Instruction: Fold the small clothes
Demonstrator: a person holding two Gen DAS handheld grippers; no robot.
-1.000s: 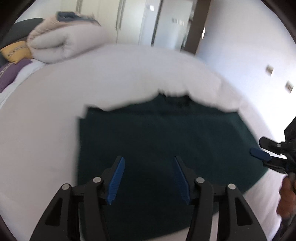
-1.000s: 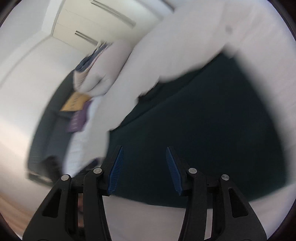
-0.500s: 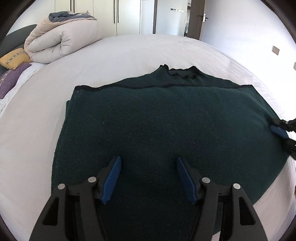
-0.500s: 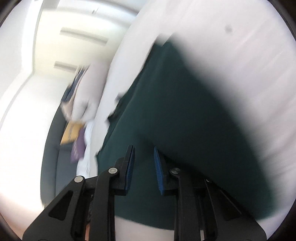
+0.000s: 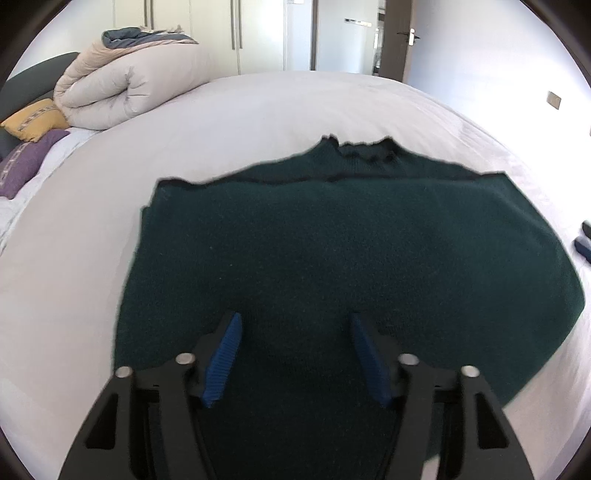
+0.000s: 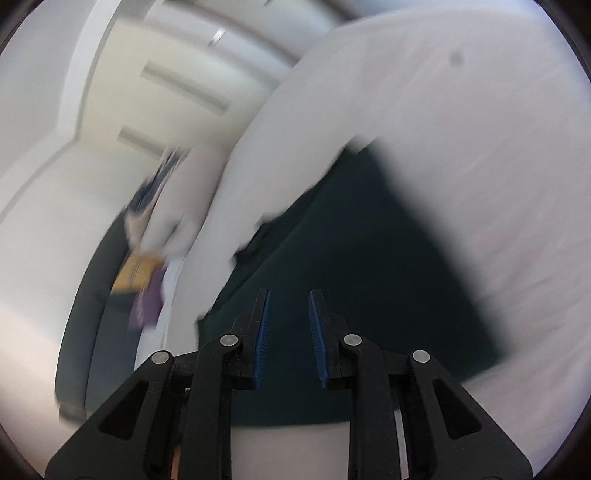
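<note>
A dark green knit sweater [image 5: 343, 251] lies flat on the white bed [image 5: 258, 122], collar at the far side, sleeves folded in. My left gripper [image 5: 295, 354] is open and empty, hovering over the sweater's near hem. My right gripper [image 6: 289, 332] is open with a narrow gap between the jaws and holds nothing; it sits over the sweater [image 6: 362, 258] near its edge. The right wrist view is blurred by motion. A blue fingertip of the right gripper [image 5: 583, 245] shows at the right edge of the left wrist view, just off the sweater's right side.
A rolled beige duvet [image 5: 129, 88] lies at the far left of the bed, with a yellow pillow [image 5: 35, 120] and a purple pillow [image 5: 22, 162] beside it. Wardrobe doors [image 5: 221, 33] and a door [image 5: 397, 40] stand beyond the bed.
The right gripper narrowed from wide open, then reopened a little, and pulled off the sweater's right edge. The left gripper stayed open over the hem and drew back slightly.
</note>
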